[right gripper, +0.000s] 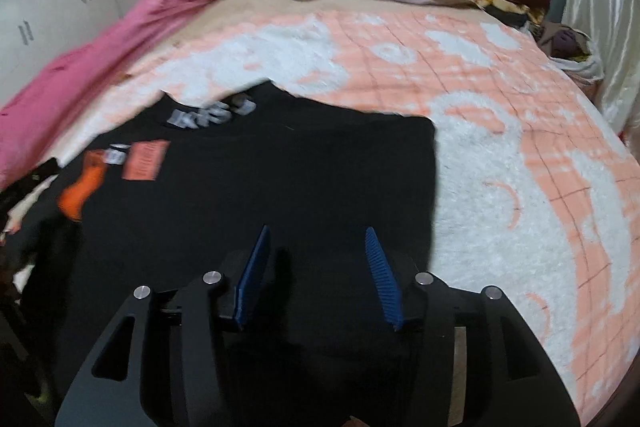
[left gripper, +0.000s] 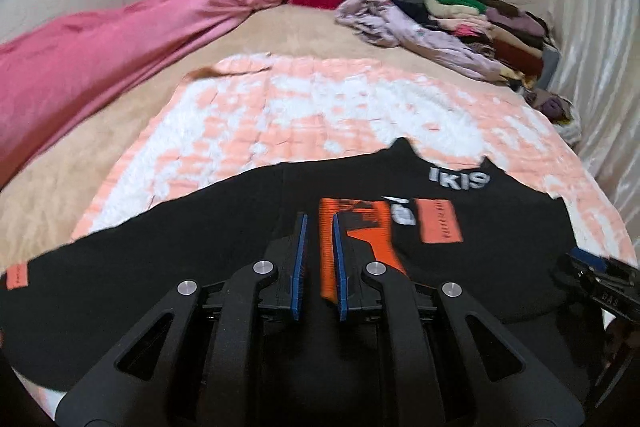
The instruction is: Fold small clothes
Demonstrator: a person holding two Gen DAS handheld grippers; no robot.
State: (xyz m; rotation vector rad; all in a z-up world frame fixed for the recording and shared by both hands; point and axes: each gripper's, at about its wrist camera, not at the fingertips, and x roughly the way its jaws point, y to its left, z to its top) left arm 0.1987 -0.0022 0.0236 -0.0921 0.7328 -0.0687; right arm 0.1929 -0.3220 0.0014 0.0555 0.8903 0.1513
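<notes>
Left wrist: left tongs [left gripper: 319,227] slightly parted above black shirt [left gripper: 224,219].

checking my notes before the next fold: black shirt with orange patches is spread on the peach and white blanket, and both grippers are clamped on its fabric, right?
Not quite. The black shirt does lie on the peach and white blanket, but neither gripper grips it. In the right wrist view the right gripper stands wide open above the cloth; in the left wrist view the left gripper shows an empty gap.
</notes>
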